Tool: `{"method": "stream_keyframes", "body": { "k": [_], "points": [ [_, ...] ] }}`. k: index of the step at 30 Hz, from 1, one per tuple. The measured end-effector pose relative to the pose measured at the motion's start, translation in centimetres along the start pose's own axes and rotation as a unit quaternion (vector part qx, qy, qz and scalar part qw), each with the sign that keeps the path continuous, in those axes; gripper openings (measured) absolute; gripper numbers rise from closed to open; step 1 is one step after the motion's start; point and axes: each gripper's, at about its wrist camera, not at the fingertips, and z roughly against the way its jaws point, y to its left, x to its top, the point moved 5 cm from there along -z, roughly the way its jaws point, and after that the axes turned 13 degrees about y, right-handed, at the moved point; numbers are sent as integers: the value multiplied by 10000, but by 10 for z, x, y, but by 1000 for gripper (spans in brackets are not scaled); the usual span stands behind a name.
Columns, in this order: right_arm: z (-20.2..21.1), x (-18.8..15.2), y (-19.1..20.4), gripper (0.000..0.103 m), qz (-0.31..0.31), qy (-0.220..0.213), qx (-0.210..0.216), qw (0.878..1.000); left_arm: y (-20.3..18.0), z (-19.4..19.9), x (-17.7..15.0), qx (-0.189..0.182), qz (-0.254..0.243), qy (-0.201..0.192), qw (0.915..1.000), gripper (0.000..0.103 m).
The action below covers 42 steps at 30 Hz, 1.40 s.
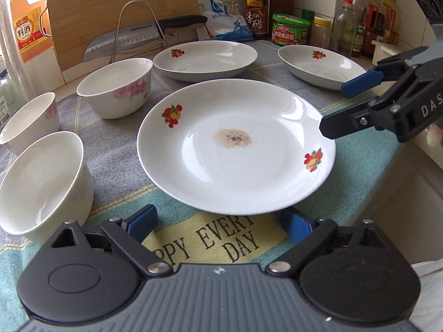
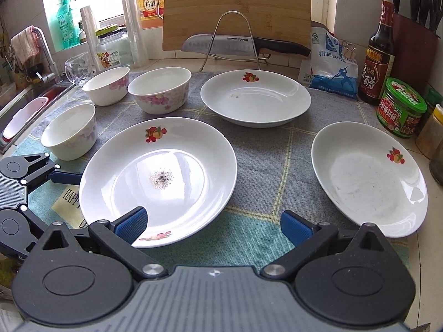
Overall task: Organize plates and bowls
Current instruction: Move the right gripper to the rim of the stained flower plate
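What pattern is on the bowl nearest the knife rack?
Pink flowers on the white ceramic bowl, clearest in the right wrist view.

Near plate: glossy white glazed ceramic, dull brownish stain at centre. Bowls at 9 o'clock: same shiny glaze. Mat: coarse woven cloth, matt. Cutting board at 12 o'clock: pale wood, smooth grain. Knife: brushed metal blade, black handle. Rack: bright metal wire. Left gripper: matt black plastic, blue textured pads.
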Motion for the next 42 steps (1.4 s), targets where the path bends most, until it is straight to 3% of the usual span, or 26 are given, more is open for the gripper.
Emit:
{"method": "stream_keyframes", "body": {
  "k": [1,8,13,23,33,42],
  "points": [
    [-2,1,1,103,28,31,8,10000,0,-3,1,-8,3,-10,10000,103],
    [-19,6,6,103,177,257,61,9995,4,-7,5,-177,-9,-46,9998,103],
    [-31,13,5,103,27,371,452,9983,4,-5,-1,-168,19,-292,9994,103],
    [-53,29,6,103,186,617,763,9950,5,-4,-1,-190,-47,-402,9990,103],
    [-64,48,4,103,697,813,898,9902,5,-5,1,-364,-430,-470,9973,102],
    [-66,64,-5,103,823,917,1297,9839,3,-2,2,-391,-737,-531,9951,97]
  ]
}}
